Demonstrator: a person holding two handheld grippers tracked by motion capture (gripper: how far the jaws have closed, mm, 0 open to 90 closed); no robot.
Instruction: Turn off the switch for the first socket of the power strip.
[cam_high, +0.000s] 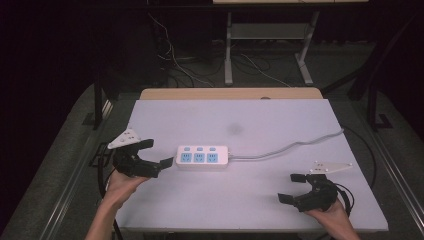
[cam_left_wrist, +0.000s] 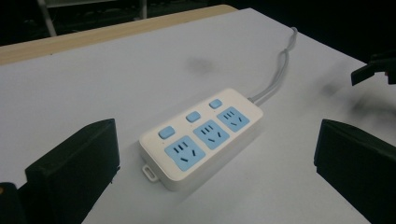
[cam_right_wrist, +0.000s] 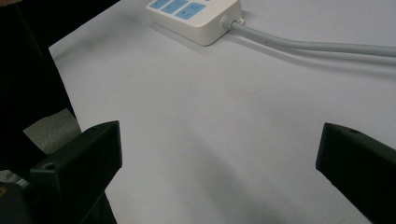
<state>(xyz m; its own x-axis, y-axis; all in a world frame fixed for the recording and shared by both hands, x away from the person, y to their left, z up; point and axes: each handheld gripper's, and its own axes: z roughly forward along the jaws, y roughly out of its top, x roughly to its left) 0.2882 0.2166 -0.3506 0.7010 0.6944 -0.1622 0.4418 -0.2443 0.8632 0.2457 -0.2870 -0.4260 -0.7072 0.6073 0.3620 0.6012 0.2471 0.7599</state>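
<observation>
White plastic makes up the one power strip (cam_high: 203, 157) on the desk (cam_high: 280, 122), lying flat a little left of the middle, its long side running left to right. It carries three blue sockets in a row along its near side and three small blue switches (cam_left_wrist: 193, 116) in a row along its far side, one behind each socket. One grey cable (cam_high: 295, 146) leaves its right end and snakes off toward the desk's far right edge. In the left gripper view a small tab juts from the strip's near end.

Two sets of tongs are in use, one in each of the person's hands. The left tongs (cam_high: 156, 154) sit just left of the power strip, pointing at its left end; their jaws are spread wide, with nothing between them, and do not touch the strip. In their own view the strip lies ahead between the two black jaws, clear of both.

The right tongs (cam_high: 292, 187) rest near the desk's near right corner, well apart from the strip, jaws likewise spread and gripping nothing. Their own view looks across bare desk toward the strip's cable end (cam_right_wrist: 225, 22).

One faint dark smudge (cam_high: 234, 128) marks the desk surface beyond the strip.
</observation>
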